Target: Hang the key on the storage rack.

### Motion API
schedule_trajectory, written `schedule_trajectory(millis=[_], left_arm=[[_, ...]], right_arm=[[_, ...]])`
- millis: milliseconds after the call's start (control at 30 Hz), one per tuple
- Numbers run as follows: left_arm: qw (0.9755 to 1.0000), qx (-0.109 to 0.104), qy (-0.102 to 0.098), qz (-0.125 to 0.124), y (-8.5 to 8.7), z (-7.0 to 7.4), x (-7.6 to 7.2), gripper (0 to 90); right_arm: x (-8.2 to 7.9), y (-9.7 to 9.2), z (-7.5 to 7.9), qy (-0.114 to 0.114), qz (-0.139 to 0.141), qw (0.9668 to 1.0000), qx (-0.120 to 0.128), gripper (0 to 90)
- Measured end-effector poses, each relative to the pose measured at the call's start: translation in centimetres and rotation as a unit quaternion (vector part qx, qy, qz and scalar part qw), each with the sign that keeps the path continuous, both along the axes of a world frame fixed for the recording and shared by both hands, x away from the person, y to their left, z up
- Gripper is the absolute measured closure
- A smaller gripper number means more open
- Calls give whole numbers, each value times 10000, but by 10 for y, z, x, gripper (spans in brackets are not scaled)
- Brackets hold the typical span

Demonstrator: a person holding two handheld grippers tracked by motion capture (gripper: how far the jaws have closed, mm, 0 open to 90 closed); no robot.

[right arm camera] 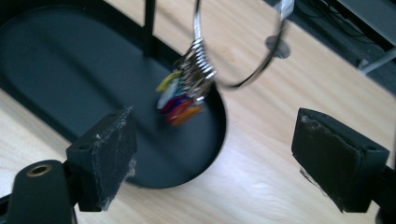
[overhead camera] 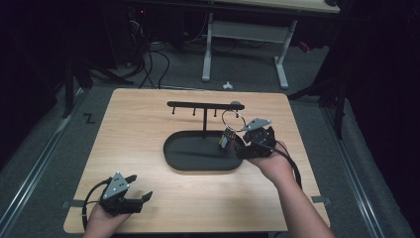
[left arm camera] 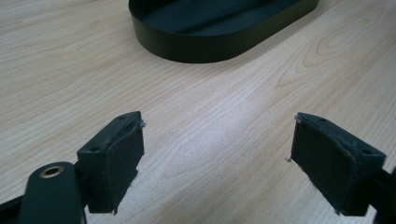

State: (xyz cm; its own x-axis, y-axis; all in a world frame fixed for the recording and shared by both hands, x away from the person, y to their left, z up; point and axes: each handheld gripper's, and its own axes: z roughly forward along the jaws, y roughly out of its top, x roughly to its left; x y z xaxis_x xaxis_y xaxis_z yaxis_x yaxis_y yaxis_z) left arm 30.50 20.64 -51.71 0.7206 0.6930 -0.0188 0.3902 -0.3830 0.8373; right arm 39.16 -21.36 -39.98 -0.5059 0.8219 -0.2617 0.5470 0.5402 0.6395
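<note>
Silver metal key ring with a bunch of coloured tags (right arm camera: 191, 79) hangs off the right end of the black T-shaped rack with small pegs (overhead camera: 204, 105), over the 3 o'clock end of the black oval metal tray (overhead camera: 173, 151). In the right gripper view the ring and tags look blurred, so we judge it may be swinging; the exact peg it hangs from we cannot tell. The right gripper (overhead camera: 255, 139) sits just at 4 o'clock of the ring, jaws spread wide with nothing between them, ring apart from both pads. The left gripper (overhead camera: 130, 196) rests at the table's 7 o'clock corner, well apart from the tray, jaws also wide apart and empty over the bare light wooden tabletop (left arm camera: 224, 121). Progress call: we read the hanging as done, ring on the rack, release made. What is left, in our judgement: pull the right gripper clear without knocking the ring.
</note>
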Motion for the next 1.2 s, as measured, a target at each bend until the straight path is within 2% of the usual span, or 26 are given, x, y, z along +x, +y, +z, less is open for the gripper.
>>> schedule_trajectory(millis=[100,233,267,300,333,367,400,467,500,533,567,633,667,700,733,767,833,933,1000,1033,1067,1100,1133,1200], left_arm=[[10000,5,-2,-11,0,0,0,177],[10000,18,-6,-9,-1,0,0,177],[10000,18,-6,-9,-1,0,0,177],[10000,33,-7,-21,-2,-1,0,177],[10000,33,-7,-21,-2,-1,0,178],[10000,44,-26,-37,-2,0,0,179],[10000,23,-71,-37,-3,0,-1,179],[9999,13,-96,-44,-3,0,-1,181],[9998,-25,-169,-70,-4,1,-2,182],[9998,-25,-169,-70,-4,1,-2,182],[9998,-29,-182,-72,-4,1,-2,182],[9999,-37,-132,-38,-4,0,-1,182],[9999,-29,-98,-26,-4,0,0,182],[10000,-9,-83,-22,-4,-1,0,182],[10000,-9,-83,-22,-4,-1,0,182],[10000,24,-75,-15,-6,-2,0,182],[10000,18,-87,-12,-7,-1,0,182],[9999,53,-120,-57,-9,0,-2,181],[9999,71,-114,-88,-9,0,-2,181],[9999,71,-114,-88,-9,0,-2,181],[9999,48,-102,-98,-8,0,-1,181],[9999,48,-102,-98,-8,0,-1,181],[9999,54,-115,-103,-7,-1,0,181],[9999,43,-122,-102,-7,0,0,181]], right_arm=[[-12,-1,-21,-89,20,10000,22,143],[-29,-5,-49,-162,7,9994,300,144],[-29,-5,-49,-162,7,9994,300,144],[-40,-8,-65,-281,-75,9983,515,145],[-40,-8,-65,-281,-75,9983,515,145],[-49,-13,-77,-384,-146,9965,725,146],[-55,-15,-84,-396,-208,9956,827,146],[-66,-19,-95,-405,-255,9950,876,146],[-75,-21,-102,-454,-268,9944,914,146],[-75,-21,-102,-454,-268,9944,914,146],[-93,-26,-112,-671,-354,9916,1050,145],[-105,-30,-120,-831,-395,9894,1121,145],[-109,-32,-119,-584,-444,9894,1255,137],[-110,-34,-116,-504,-426,9883,1376,134],[-110,-34,-116,-504,-426,9883,1376,134],[-111,-38,-114,-768,-412,9879,1280,139],[-108,-39,-118,-695,-506,9884,1249,140],[-107,-40,-122,-595,-483,9890,1265,141],[-107,-41,-123,-636,-560,9869,1373,141],[-107,-41,-123,-636,-560,9869,1373,141],[-106,-41,-122,-628,-754,9840,1487,141],[-106,-41,-122,-628,-754,9840,1487,141],[-104,-41,-121,-595,-909,9812,1595,141],[-104,-41,-121,-600,-924,9802,1645,141]])
